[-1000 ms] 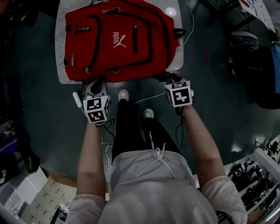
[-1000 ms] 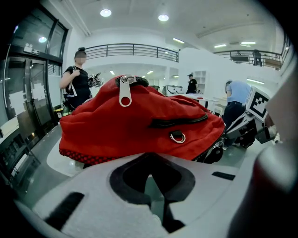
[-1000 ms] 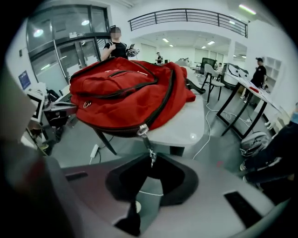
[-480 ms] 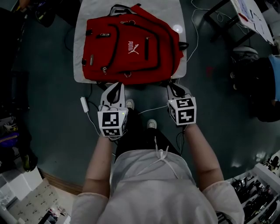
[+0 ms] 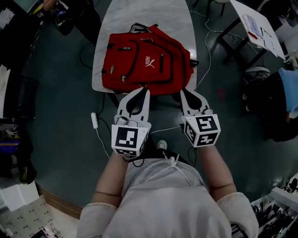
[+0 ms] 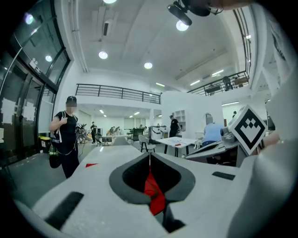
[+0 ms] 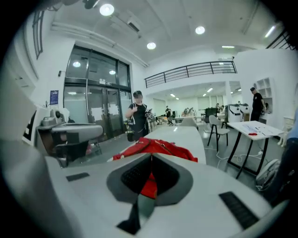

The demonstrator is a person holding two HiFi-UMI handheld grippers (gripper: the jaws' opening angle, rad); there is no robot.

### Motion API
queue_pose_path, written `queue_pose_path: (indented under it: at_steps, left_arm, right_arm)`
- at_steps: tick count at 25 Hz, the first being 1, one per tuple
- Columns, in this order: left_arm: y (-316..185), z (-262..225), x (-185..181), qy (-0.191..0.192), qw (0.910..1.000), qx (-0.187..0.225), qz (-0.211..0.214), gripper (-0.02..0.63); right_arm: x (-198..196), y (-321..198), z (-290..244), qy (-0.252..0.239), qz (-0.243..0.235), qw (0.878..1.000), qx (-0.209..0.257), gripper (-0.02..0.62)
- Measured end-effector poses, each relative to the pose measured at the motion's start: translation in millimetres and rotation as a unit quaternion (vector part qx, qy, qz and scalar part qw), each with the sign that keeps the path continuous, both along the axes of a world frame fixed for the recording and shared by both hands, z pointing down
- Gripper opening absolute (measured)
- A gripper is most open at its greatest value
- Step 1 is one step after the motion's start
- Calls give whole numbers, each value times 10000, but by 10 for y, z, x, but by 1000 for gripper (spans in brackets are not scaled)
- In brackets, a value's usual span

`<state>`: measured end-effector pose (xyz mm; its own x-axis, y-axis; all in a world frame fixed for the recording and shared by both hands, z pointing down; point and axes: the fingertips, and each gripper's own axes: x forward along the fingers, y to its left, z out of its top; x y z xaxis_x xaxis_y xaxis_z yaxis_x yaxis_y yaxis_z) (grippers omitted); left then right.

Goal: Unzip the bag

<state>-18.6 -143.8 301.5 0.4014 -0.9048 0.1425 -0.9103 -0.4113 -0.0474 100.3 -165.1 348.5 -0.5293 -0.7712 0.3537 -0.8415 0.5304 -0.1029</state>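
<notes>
Raised both grippers off near edge of red backpack (image 5: 144, 62), flat on grey table (image 5: 153, 14). Noted left gripper (image 5: 146, 89) jaws together, empty. Just closed right gripper (image 5: 183, 91) jaws on nothing. Judged unzipping not begun.

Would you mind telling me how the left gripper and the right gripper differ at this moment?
The left gripper points at the middle of the red backpack's near edge, the right gripper at its near right corner. The left gripper's view shows the backpack only through the jaw gap; the right gripper's also shows it above the jaws. The right gripper's jaws have just been closing on nothing. Both are shut and empty.
</notes>
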Motion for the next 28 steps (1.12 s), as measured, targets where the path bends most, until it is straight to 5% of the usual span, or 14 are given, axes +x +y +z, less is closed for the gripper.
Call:
queue_pose_path:
  at_steps: [11, 28]
  left_arm:
    - [339, -850, 93, 147, 9961, 870, 67, 21]
    - [486, -828, 170, 246, 9958, 875, 122, 21]
  right_arm:
    - [-37, 335, -932, -387, -17, 9930, 1111, 28]
    - [-90, 585, -863, -131, -39, 9936, 1118, 26]
